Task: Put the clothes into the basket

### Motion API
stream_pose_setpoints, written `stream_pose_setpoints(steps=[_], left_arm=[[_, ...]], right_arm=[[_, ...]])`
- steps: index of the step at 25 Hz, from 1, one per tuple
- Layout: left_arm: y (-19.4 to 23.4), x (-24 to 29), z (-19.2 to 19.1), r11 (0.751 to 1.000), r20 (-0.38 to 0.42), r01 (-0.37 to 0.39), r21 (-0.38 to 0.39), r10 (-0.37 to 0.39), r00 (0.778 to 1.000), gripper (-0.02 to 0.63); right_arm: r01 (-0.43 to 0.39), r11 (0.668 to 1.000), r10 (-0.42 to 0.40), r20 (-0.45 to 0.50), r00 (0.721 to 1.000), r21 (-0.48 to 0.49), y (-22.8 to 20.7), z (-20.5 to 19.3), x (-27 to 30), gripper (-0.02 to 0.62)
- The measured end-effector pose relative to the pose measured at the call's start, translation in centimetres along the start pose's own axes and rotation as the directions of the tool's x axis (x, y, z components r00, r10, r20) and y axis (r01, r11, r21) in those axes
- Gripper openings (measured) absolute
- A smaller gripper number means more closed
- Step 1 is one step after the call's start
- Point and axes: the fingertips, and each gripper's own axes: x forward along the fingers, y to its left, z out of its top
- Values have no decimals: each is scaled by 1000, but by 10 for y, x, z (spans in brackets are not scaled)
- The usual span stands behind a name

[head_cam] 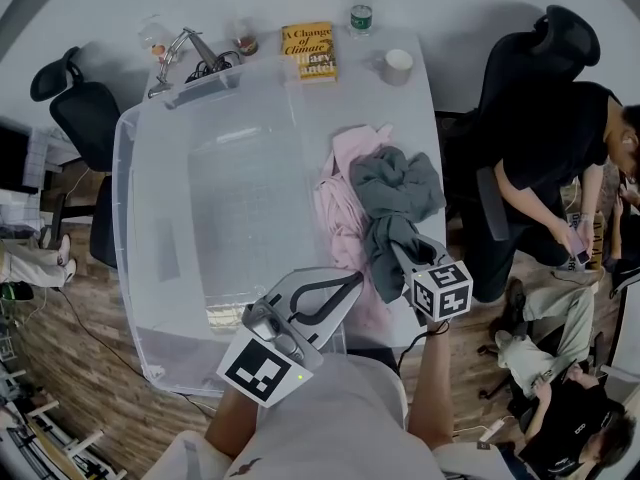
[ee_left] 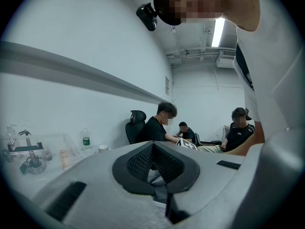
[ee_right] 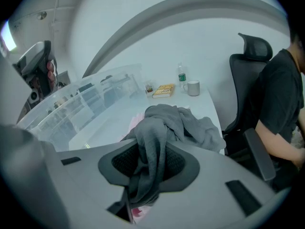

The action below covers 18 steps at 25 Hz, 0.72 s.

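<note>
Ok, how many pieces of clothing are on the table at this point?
2. A grey garment lies on top, one end pinched in the right gripper; a pink garment lies under it, beside the clear basket. More may be hidden beneath.

Grey garment crumpled atop pink garment, beside clear basket.

Place: an office.
Seating: black swivel chairs are standing beside the white worktop.
Company: people are sitting along the wall.
Clutter: a book, mug and bottle are resting at the worktop's far end.
Ceiling: a strip light is glowing.
</note>
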Motion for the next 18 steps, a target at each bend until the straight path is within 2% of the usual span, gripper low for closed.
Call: stream_pose_setpoints(steps=[18], left_arm=[[-29, -27, 18, 998, 57, 23, 55, -26, 998, 6]], right_arm=[[-26, 997, 10, 198, 980, 75, 35, 27, -67, 100]])
